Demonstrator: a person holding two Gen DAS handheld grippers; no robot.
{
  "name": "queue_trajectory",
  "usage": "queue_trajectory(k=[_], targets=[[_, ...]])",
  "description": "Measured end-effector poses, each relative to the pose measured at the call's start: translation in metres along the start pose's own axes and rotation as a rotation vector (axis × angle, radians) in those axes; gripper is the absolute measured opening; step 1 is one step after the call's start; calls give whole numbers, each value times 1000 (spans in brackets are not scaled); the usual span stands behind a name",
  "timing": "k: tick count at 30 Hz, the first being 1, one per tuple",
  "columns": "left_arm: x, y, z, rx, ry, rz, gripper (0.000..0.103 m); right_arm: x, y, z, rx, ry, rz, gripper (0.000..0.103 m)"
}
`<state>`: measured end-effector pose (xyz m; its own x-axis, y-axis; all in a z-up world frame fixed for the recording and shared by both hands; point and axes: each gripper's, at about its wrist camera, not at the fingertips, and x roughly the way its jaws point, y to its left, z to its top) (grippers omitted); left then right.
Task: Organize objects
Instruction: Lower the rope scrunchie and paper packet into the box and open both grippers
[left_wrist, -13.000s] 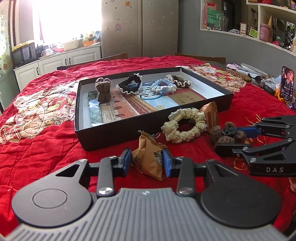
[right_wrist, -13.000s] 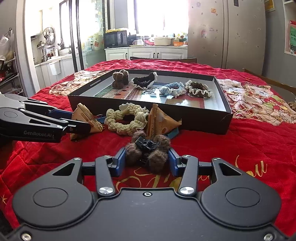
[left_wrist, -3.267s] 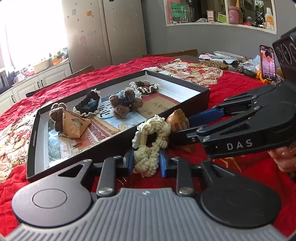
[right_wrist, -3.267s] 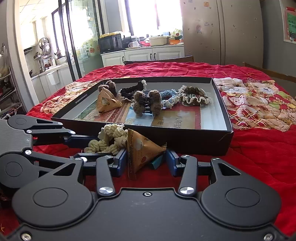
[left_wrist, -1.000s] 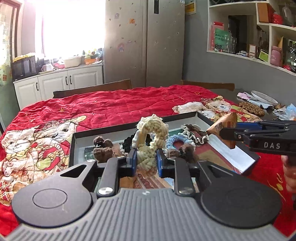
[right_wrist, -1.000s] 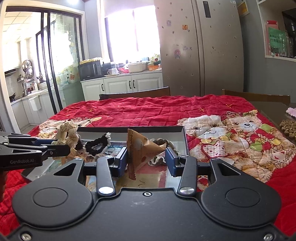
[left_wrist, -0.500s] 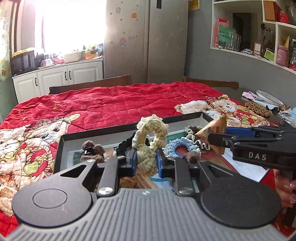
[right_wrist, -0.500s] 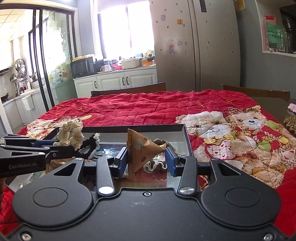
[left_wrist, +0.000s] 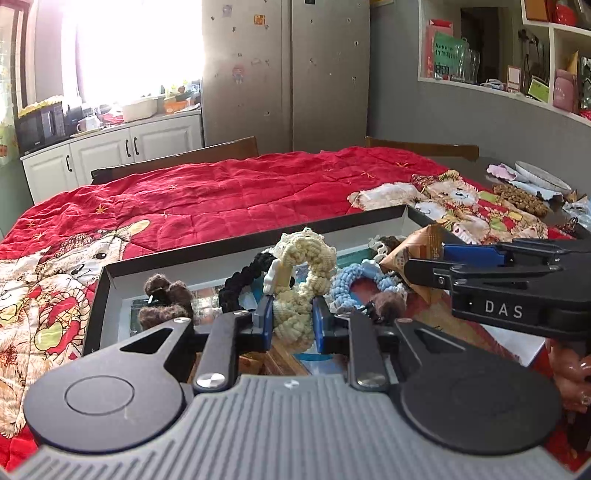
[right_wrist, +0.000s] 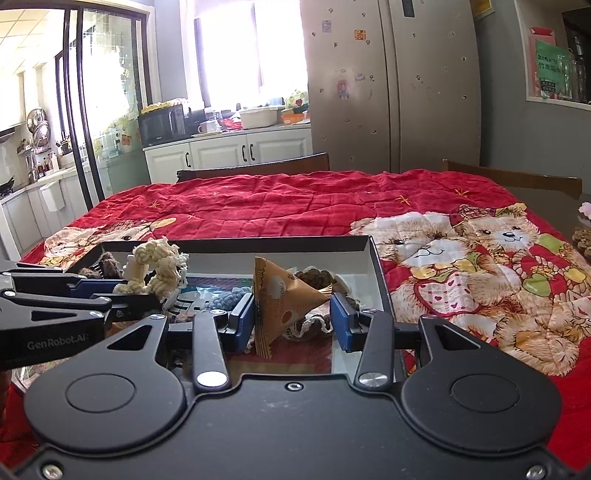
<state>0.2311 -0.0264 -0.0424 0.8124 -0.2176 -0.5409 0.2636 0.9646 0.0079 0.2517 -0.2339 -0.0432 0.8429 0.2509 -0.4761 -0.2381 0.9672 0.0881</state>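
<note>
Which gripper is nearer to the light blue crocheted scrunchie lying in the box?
Left. The left gripper, shut on the cream scrunchie, sits just beside the light blue scrunchie. The right gripper, holding the brown pyramid packet, hovers farther toward the box's right end.

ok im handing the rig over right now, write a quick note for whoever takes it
Left gripper: shut on the cream rope ring, held above the black box.
Right gripper: shut on the brown triangular packet, also over the box.
Already in the box: brown fuzzy clip, black scrunchie, blue scrunchie.
Left to do: lower both, release inside the box, withdraw.
</note>
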Motion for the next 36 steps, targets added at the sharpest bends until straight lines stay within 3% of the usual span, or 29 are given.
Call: queue_trajectory(k=[26, 31, 36], targets=[[12, -5, -7, 23, 39, 9, 27, 2, 9, -2, -53, 19, -8, 42], [11, -5, -7, 21, 35, 13, 32, 4, 9, -2, -48, 32, -6, 43], [9, -6, -6, 28, 24, 25, 46, 4, 9, -2, -51, 37, -8, 43]])
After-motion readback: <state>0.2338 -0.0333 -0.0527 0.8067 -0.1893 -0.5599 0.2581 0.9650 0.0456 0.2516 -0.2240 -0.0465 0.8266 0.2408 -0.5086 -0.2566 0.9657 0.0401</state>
